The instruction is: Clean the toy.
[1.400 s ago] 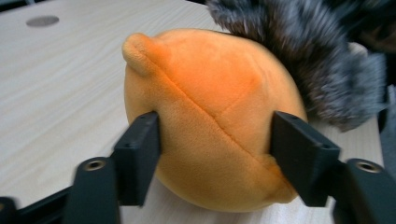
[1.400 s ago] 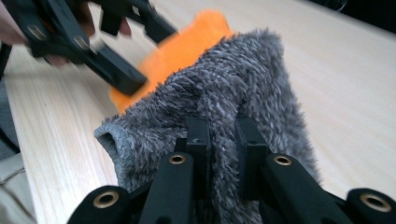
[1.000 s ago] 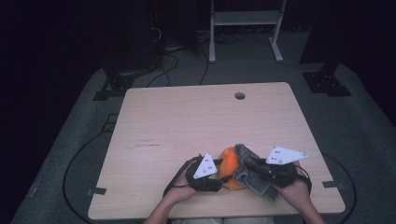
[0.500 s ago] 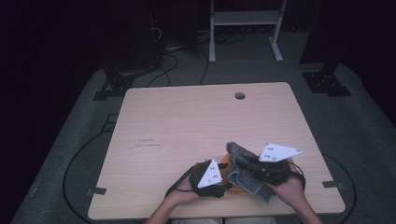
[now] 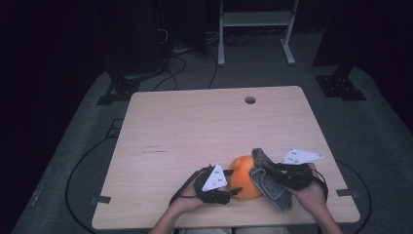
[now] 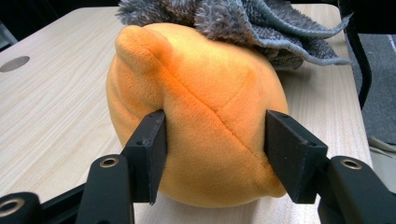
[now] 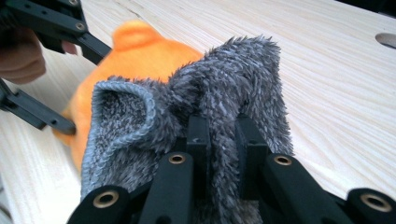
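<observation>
1. Left hand point(image 5: 182, 204) comes in from the near edge of the wooden table point(image 5: 195, 126) and holds the left gripper point(image 5: 233, 191), which points right toward the middle of the near edge; its grey three-cornered plate faces up
2. In the left gripper view its two black jaws press into either side of the orange plush toy point(image 6: 201, 121), dimpling the fabric, so it is pinching the toy
3. The orange plush toy point(image 5: 243, 176) sits on the table near the near edge, right of centre, between the two grippers; it is rounded with a raised seam and a small bump on top
4. A grey fluffy cloth point(image 5: 268, 178) lies against the toy's right side and drapes over its top, with the rest hanging down onto the table to the right; in the left gripper view the cloth point(image 6: 261, 23) rests on the toy's far upper part
5. The right gripper point(image 5: 272, 170) points left at the toy; in its own view the jaws stand close together with a fold of the cloth point(image 7: 219, 116) clamped between them
6. Right hand point(image 5: 309, 192) holds that gripper at the near right of the table
7. Far from the grippers, a round hole point(image 5: 250, 100) sits near the table's far edge
</observation>
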The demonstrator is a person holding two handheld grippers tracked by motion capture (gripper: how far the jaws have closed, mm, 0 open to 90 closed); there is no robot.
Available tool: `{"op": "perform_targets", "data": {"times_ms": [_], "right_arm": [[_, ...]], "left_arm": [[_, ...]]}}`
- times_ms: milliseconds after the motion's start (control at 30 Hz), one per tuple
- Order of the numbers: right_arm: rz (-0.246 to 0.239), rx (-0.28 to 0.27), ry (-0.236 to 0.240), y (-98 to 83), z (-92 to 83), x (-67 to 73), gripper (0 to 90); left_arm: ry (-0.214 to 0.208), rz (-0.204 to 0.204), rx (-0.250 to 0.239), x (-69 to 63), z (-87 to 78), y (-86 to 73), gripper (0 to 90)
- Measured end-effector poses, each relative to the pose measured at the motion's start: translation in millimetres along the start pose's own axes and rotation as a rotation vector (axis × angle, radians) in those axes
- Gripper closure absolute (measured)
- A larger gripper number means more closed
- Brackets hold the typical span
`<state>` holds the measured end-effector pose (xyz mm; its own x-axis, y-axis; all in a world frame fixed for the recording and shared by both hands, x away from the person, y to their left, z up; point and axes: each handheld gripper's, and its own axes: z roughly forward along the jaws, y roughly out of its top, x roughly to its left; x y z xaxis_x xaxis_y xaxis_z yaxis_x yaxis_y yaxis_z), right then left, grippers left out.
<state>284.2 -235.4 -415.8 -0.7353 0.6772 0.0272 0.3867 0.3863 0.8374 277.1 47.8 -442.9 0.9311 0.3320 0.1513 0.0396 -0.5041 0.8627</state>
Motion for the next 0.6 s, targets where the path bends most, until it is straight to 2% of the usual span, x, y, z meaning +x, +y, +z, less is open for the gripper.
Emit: {"op": "perform_targets", "data": {"times_ms": [67,133,167,233,267,333,433,500,600], "right_arm": [[0.003,0.007,-0.016,-2.8,-0.4,-2.2,77.8],[-0.016,0.005,-0.048,-4.9,-4.4,-0.6,78.1],[-0.031,-0.011,-0.038,-4.2,-7.4,2.9,78.0],[-0.074,-0.038,0.022,-1.3,-11.5,12.7,77.9],[-0.092,-0.033,0.05,-0.4,-11.2,18.0,77.9],[-0.135,-0.003,0.053,-1.3,-6.3,24.1,77.5],[-0.129,0.005,0.058,-2.5,-0.2,20.0,77.3],[-0.132,0.006,0.047,-2.9,2.3,18.6,77.3],[-0.148,0.005,0.041,-2.9,3.5,18.9,77.4]], "left_arm": [[0.007,-0.013,0.004,1.1,-0.2,-1.1,41.5],[0.013,-0.021,0.017,3.6,-1.4,-3.9,41.5],[0.016,-0.03,0.022,5.1,-2.0,-5.5,41.5],[0.015,-0.05,0.02,8.9,-3.0,-8.3,41.4],[0.012,-0.056,0.018,10.4,-3.3,-9.3,41.3],[0.009,-0.064,0.013,10.7,-3.3,-10.5,41.0],[0.009,-0.08,0.001,11.8,-4.4,-9.7,40.1],[0.014,-0.086,-0.012,14.5,-8.2,-5.9,36.3],[0.07,-0.079,-0.112,16.0,-16.6,2.9,37.2]]}}
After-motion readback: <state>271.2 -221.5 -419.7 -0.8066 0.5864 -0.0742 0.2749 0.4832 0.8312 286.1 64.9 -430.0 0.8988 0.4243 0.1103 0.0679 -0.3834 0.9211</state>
